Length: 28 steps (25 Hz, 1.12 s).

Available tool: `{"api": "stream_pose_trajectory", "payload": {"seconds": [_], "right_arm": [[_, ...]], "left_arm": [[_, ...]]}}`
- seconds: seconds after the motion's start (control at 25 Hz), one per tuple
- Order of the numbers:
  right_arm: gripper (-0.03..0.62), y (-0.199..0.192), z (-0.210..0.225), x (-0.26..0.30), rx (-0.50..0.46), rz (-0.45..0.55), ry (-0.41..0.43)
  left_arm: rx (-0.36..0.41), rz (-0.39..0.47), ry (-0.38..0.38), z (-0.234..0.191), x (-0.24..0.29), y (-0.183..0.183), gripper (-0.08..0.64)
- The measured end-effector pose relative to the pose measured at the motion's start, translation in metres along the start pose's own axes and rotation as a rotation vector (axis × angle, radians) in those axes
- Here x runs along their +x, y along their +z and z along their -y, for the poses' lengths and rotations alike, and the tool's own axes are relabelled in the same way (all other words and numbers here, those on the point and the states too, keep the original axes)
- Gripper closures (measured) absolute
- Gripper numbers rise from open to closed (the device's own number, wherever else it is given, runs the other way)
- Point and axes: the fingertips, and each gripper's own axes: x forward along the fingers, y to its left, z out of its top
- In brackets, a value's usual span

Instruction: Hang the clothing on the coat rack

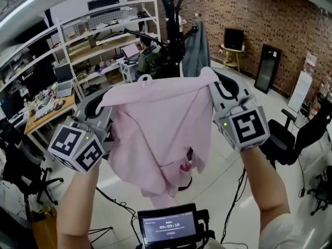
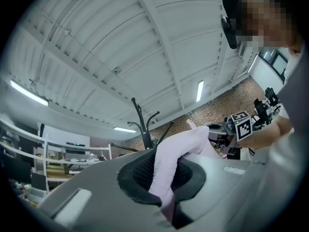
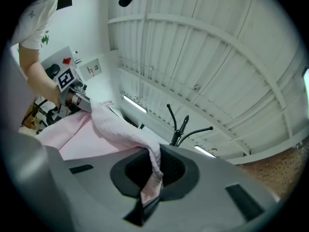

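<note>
A pale pink garment point(image 1: 161, 134) hangs spread between my two grippers, held up in front of the black coat rack point(image 1: 170, 14). My left gripper point(image 1: 106, 107) is shut on its left upper edge, and the pink cloth point(image 2: 166, 170) runs through the jaws in the left gripper view. My right gripper point(image 1: 213, 87) is shut on the right upper edge, where the fabric point(image 3: 153, 170) is pinched between the jaws. A small loop point(image 1: 144, 78) stands up at the garment's top middle. The rack's hooks point(image 3: 179, 127) rise beyond the jaws. A grey-green garment point(image 1: 196, 51) hangs on the rack.
Metal shelving point(image 1: 104, 40) with boxes stands behind the rack at the left. A desk point(image 1: 49, 113) with clutter is at far left, black office chairs point(image 1: 290, 134) at right. A brick wall point(image 1: 270, 19) runs along the back. A small screen point(image 1: 168, 226) sits below, near my chest.
</note>
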Motion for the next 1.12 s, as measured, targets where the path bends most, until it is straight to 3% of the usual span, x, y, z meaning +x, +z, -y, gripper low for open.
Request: {"api": "stream_pose_trajectory", "payload": {"seconds": [0.2, 0.36, 1.12], "right_arm": [[0.584, -0.002, 0.039, 0.000, -0.048, -0.033, -0.085], [0.584, 0.000, 0.059, 0.002, -0.060, -0.041, -0.100], [0.584, 0.043, 0.138, 0.061, -0.140, 0.065, -0.104]], "left_arm": [[0.016, 0.033, -0.099, 0.009, 0.036, 0.010, 0.554], [0.019, 0.042, -0.121, 0.011, 0.057, 0.016, 0.554], [0.115, 0.052, -0.005, -0.032, 0.128, 0.075, 0.554]]}}
